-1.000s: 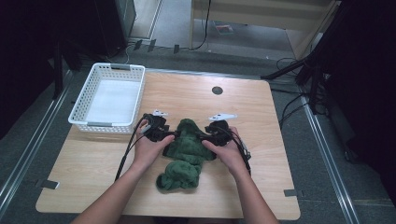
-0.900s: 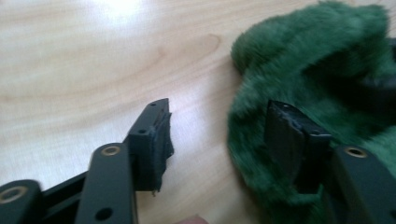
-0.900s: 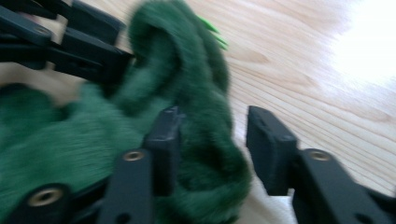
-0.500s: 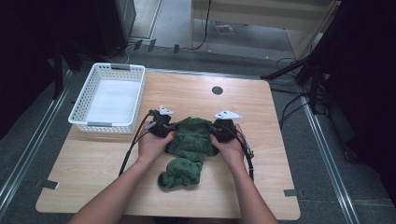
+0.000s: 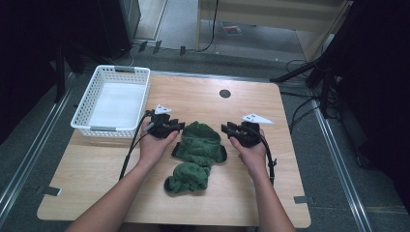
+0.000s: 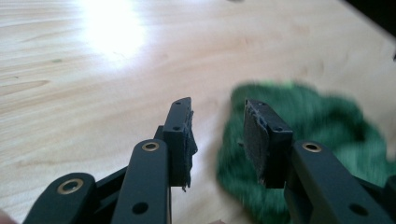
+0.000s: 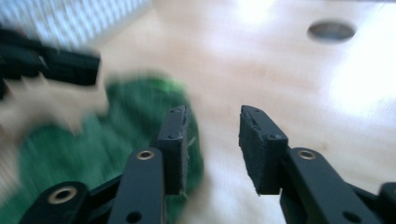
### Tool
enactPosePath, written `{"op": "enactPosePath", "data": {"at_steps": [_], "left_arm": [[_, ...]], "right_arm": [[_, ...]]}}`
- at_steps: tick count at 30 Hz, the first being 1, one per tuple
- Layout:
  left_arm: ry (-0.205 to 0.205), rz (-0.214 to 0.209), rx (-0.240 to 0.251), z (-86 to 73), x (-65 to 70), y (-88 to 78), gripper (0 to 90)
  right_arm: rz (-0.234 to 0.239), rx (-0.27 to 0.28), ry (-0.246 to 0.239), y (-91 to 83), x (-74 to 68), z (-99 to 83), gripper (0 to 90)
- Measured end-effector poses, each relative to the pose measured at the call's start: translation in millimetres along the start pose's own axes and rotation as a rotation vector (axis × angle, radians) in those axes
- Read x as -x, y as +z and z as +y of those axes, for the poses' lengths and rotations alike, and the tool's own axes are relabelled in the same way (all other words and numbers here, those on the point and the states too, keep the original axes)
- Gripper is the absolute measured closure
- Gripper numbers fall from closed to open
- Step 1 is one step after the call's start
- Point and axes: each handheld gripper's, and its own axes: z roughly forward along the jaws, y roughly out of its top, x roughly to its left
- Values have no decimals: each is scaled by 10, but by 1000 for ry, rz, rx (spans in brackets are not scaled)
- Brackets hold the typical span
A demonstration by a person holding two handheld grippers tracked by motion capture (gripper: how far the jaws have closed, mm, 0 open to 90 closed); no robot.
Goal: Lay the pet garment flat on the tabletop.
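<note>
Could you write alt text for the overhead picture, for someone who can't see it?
Two hands hold black grippers, left and right, open on either side of a crumpled green cloth on a wooden table. A white basket sits at the back left.

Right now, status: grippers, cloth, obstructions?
Left gripper open, empty, beside green cloth. Right gripper open, empty, opposite side. Cloth crumpled on table. White basket off left, not obstructing.

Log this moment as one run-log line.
left gripper: open, empty | right gripper: open, empty | green cloth: crumpled on table, between grippers | basket: empty
</note>
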Motion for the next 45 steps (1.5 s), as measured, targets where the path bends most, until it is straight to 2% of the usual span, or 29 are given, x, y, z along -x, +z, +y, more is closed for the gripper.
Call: {"op": "enactPosePath", "data": {"at_steps": [1, 2, 3, 4, 5, 6, 7, 10, 11, 13, 14, 16, 18, 21, 24, 25, 26, 27, 29, 31, 33, 35, 38, 42, 43, 44, 45], "left_arm": [[-22, -5, -3, 20, 1, 30, 636], [-30, -12, -17, 35, 7, 70, 637], [-34, -17, -34, 40, 25, 117, 637], [-44, -11, -46, 32, 54, 168, 640], [-40, -13, -68, 20, 74, 204, 640], [-31, -21, -85, 3, 96, 231, 640], [-13, -27, -101, -17, 122, 246, 647], [86, -38, -146, -77, 202, 257, 671], [128, -32, -162, -99, 225, 264, 675], [160, -25, -175, -120, 244, 268, 676], [171, -20, -176, -124, 247, 267, 676], [163, -4, -175, -126, 253, 271, 638], [149, 32, -179, -131, 253, 287, 550], [110, 22, -183, -136, 242, 294, 504], [138, 37, -189, -143, 268, 290, 580], [150, 39, -190, -150, 279, 290, 640], [168, 39, -192, -154, 284, 288, 777], [181, 44, -188, -155, 287, 281, 777], [175, 38, -165, -145, 275, 249, 862], [175, 43, -129, -124, 260, 194, 880], [192, 50, -91, -104, 266, 139, 884], [229, 70, -26, -82, 293, 59, 885], [265, 91, 68, -61, 323, -35, 886], [276, 105, 142, -24, 361, -104, 886], [269, 105, 132, -12, 355, -86, 885], [255, 93, 87, 0, 327, -25, 842], [227, 97, 9, 7, 290, 76, 842]], "right_arm": [[0, 0, 0, 0, 0, 0, 673], [-30, -14, 50, 120, -44, 71, 672], [-30, -14, 50, 120, -44, 71, 672], [-35, -49, 48, 291, -136, 84, 649], [-35, -49, 48, 291, -136, 84, 649], [-45, -78, 29, 380, -188, 67, 635], [-69, -115, 1, 462, -235, 38, 634], [-112, -191, -70, 604, -303, -77, 628], [-117, -202, -72, 618, -297, -115, 629], [-153, -214, -55, 610, -238, -201, 636], [-153, -214, -55, 610, -238, -201, 636], [-152, -216, -43, 586, -214, -234, 640], [-155, -217, -67, 573, -221, -262, 649], [-157, -222, -101, 565, -249, -278, 663], [-143, -207, -101, 559, -247, -304, 741], [-136, -201, -106, 557, -250, -318, 784], [-125, -205, -120, 554, -266, -329, 852], [-125, -205, -120, 554, -266, -329, 852], [-133, -200, -153, 532, -297, -321, 876], [-133, -163, -180, 486, -321, -303, 881], [-128, -110, -189, 420, -338, -263, 882], [-90, -18, -210, 329, -357, -208, 882], [-64, 87, -254, 212, -399, -150, 883], [-66, 155, -258, 123, -443, -68, 884], [-68, 159, -259, 120, -454, -56, 883], [-112, 106, -253, 195, -428, -51, 876], [-112, 106, -253, 195, -428, -51, 876]]}}
